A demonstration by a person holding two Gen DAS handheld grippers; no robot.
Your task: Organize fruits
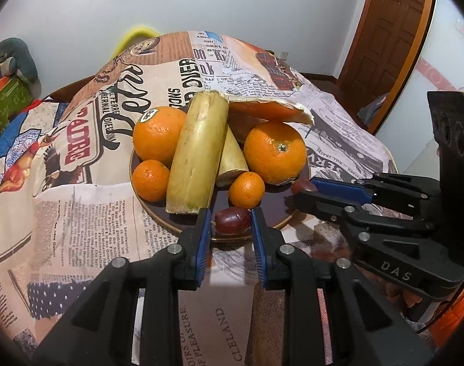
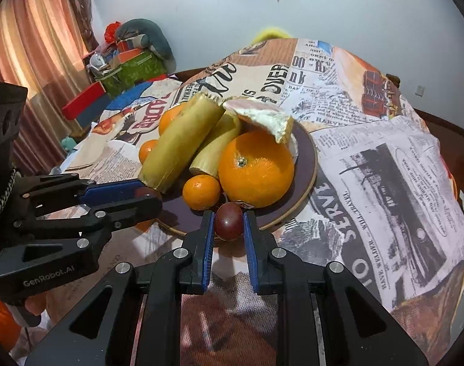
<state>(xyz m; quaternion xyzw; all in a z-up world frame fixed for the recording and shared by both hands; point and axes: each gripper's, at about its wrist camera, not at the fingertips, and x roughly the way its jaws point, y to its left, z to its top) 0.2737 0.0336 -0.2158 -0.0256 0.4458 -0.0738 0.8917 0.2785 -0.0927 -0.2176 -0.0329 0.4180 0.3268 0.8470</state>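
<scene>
A dark plate holds two large oranges, small mandarins, two pale yellow cane sections and a pomelo peel piece. My left gripper is shut on a dark red jujube at the plate's near rim. My right gripper is shut on a second dark red jujube at the near rim. Each gripper shows in the other's view, the right one and the left one.
The table is covered with a newspaper-print cloth. A wooden door stands at the right. Boxes and a cushion lie beyond the table by a curtain.
</scene>
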